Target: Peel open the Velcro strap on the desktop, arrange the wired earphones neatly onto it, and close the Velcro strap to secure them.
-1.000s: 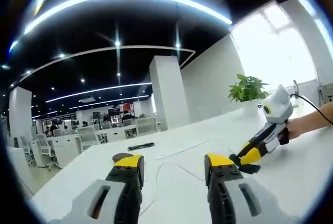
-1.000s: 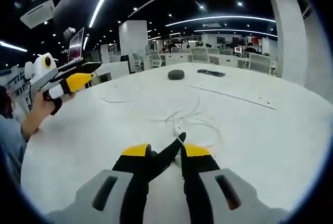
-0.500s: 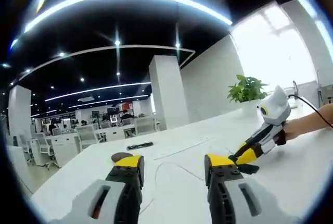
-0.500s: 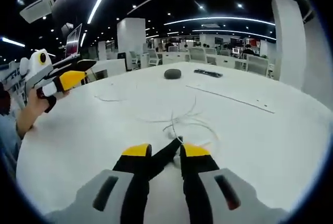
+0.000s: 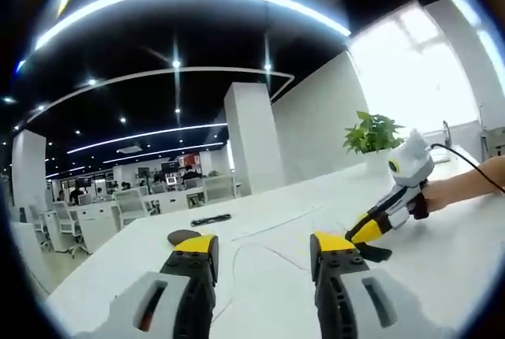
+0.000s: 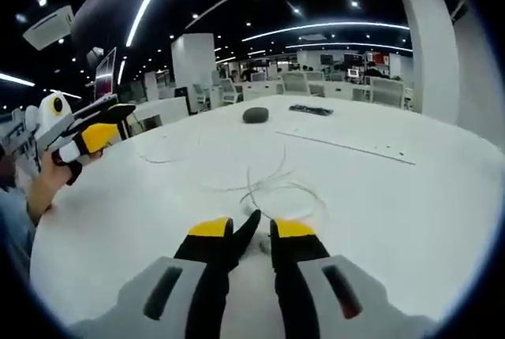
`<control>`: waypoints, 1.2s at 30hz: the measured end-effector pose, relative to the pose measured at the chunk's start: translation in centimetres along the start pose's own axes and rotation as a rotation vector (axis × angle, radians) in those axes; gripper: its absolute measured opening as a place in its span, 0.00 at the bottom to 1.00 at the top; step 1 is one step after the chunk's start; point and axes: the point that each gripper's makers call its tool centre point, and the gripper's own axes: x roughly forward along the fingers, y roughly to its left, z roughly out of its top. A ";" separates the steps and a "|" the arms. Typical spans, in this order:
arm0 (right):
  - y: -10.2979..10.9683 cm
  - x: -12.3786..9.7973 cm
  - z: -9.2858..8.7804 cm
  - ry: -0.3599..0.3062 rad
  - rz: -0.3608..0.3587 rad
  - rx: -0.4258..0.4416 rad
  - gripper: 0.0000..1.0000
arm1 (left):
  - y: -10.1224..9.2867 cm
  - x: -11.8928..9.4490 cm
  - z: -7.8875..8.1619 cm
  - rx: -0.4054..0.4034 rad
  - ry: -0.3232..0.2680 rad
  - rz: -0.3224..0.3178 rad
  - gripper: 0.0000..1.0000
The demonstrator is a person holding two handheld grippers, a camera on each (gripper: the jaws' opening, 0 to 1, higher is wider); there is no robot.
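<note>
On the white desktop (image 6: 410,197), just ahead of my right gripper (image 6: 251,236), the wired earphones (image 6: 272,189) lie in loose white loops. That gripper's yellow-tipped jaws are pinched close on a thin black strip — the Velcro strap (image 6: 243,232) — whose free end sticks up between them, tilted a little to one side. The strap sits right at the near edge of the earphone loops; I cannot tell whether it touches the cable.

From the left gripper view, my left gripper (image 5: 263,251) hangs above the desktop (image 5: 260,276) with its jaws spread wide apart and nothing between them. A thin run of earphone cable (image 5: 264,251) shows on the surface in the gap. The right gripper (image 5: 371,232) comes in from the right of that view, held by a hand (image 5: 442,193), its tip down near the surface with the dark strap (image 5: 372,252) at it.

From the right gripper view the left gripper (image 6: 87,130) is off to the left, raised, held in the person's other hand (image 6: 47,177) and well apart from the earphones.

Farther out on the desktop sit a dark rounded object (image 6: 255,115) and a flat black bar (image 6: 309,109) — both well clear of the cable. A potted plant (image 5: 372,134) stands near the bright window in the left gripper view.
</note>
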 end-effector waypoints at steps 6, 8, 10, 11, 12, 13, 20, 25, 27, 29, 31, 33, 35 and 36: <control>0.3 0.1 0.0 -0.002 0.008 -0.007 0.19 | 0.0 0.0 -0.1 -0.003 0.003 -0.001 0.50; 0.4 0.1 0.1 -0.004 0.010 -0.008 0.18 | 0.0 0.0 0.0 -0.001 0.002 -0.002 0.50; 0.5 0.1 0.1 -0.005 0.013 -0.005 0.18 | -0.1 0.0 0.0 0.000 0.002 -0.003 0.50; 0.5 0.1 0.1 -0.005 0.014 -0.005 0.17 | -0.1 0.0 0.0 0.001 0.003 -0.004 0.50; 0.5 0.2 0.0 -0.004 0.015 -0.006 0.17 | -0.1 0.0 -0.1 0.002 0.005 -0.005 0.50; 0.5 0.2 0.0 -0.003 0.016 -0.006 0.16 | -0.2 0.0 -0.1 0.002 0.005 -0.005 0.50; 0.7 0.1 0.0 -0.006 0.024 -0.003 0.14 | -0.3 0.0 0.0 0.004 0.004 -0.005 0.50; 0.8 0.0 0.1 -0.010 0.028 0.000 0.14 | -0.3 0.0 -0.1 0.003 0.005 -0.005 0.50; 0.9 -0.1 0.1 -0.010 0.028 -0.001 0.13 | -0.3 0.0 -0.1 0.004 0.005 -0.005 0.50; 0.9 -0.1 0.2 -0.012 0.028 -0.001 0.12 | -0.3 0.0 -0.1 0.003 0.005 -0.005 0.50; 0.9 -0.2 0.3 -0.016 0.029 0.004 0.11 | -0.3 0.0 0.0 0.003 0.004 -0.006 0.50; 0.9 -0.2 0.3 -0.019 0.030 0.010 0.11 | -0.4 0.0 0.0 0.003 0.003 -0.006 0.50; 0.8 -0.2 0.3 -0.018 0.029 0.010 0.10 | -0.4 0.0 0.0 0.004 0.003 -0.006 0.50; 0.8 -0.3 0.3 -0.018 0.028 0.009 0.10 | -0.4 0.0 0.0 0.004 0.003 -0.007 0.50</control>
